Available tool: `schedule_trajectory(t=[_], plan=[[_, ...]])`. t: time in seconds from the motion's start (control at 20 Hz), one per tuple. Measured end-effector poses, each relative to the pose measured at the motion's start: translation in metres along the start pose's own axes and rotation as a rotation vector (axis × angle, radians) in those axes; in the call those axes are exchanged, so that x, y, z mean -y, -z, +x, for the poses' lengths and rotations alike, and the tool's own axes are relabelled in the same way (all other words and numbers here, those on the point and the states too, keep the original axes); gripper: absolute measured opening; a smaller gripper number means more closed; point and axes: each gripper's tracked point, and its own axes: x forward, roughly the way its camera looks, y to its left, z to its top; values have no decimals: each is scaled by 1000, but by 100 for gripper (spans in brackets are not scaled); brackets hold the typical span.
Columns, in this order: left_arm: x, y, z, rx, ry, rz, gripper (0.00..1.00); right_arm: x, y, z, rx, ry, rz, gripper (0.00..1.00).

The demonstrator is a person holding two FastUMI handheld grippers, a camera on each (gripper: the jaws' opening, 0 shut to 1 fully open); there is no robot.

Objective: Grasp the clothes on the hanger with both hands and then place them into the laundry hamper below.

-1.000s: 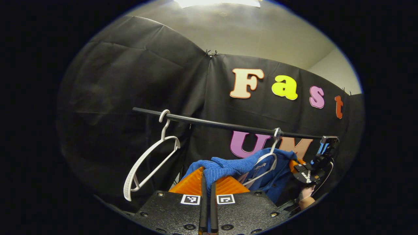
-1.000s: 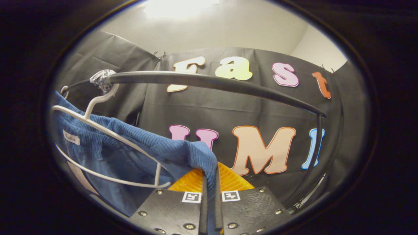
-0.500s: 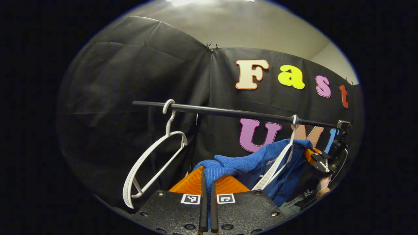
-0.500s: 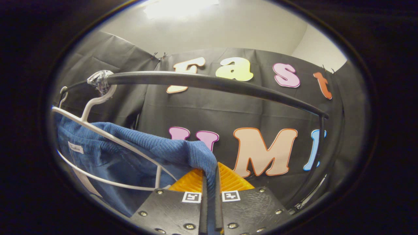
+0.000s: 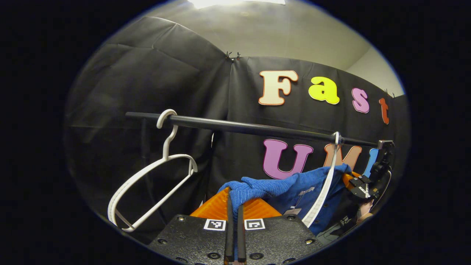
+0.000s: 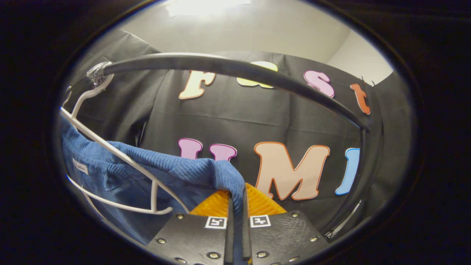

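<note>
While both grippers pinch the blue garment [image 5: 279, 187], it hangs partly on its white hanger [image 5: 323, 191] under the black rail [image 5: 250, 129].

Left gripper view: the left gripper [image 5: 234, 206] has its fingers drawn nearly together, with a bunched fold of the blue knit fabric clamped between them. The cloth stretches from there toward the right gripper [image 5: 362, 186], seen farther off beside the rail's end, with part of a hand below it. An empty white hanger [image 5: 147, 184] hangs tilted near the rail's other end, well apart from the garment. Right gripper view: the right gripper [image 6: 237, 206] is closed on a fold of the same garment [image 6: 176, 173]; the white hanger [image 6: 121, 162] crosses the cloth and hooks over the rail [image 6: 235, 70] above.
</note>
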Motion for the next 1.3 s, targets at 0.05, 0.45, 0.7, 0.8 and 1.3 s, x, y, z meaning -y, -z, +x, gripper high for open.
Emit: schedule_trajectory(t=[0.05, 0.45, 0.7, 0.8, 1.3], plan=[[0, 3, 4, -4, 3, 5, 4, 0, 4, 3, -7, 0, 0, 9], [-5, 38, 19, -47, 24, -30, 4, -8, 56, 11, -108, -22, -25, 9], [-6, 58, 22, -69, 24, -46, 4, -16, 89, 12, -179, -39, -21, 9], [-7, 67, 21, -82, 20, -58, 4, -16, 100, 11, -202, -41, -14, 9], [-18, 115, 10, -148, -22, -121, 4, -17, 143, -25, -302, -66, 4, 9]])
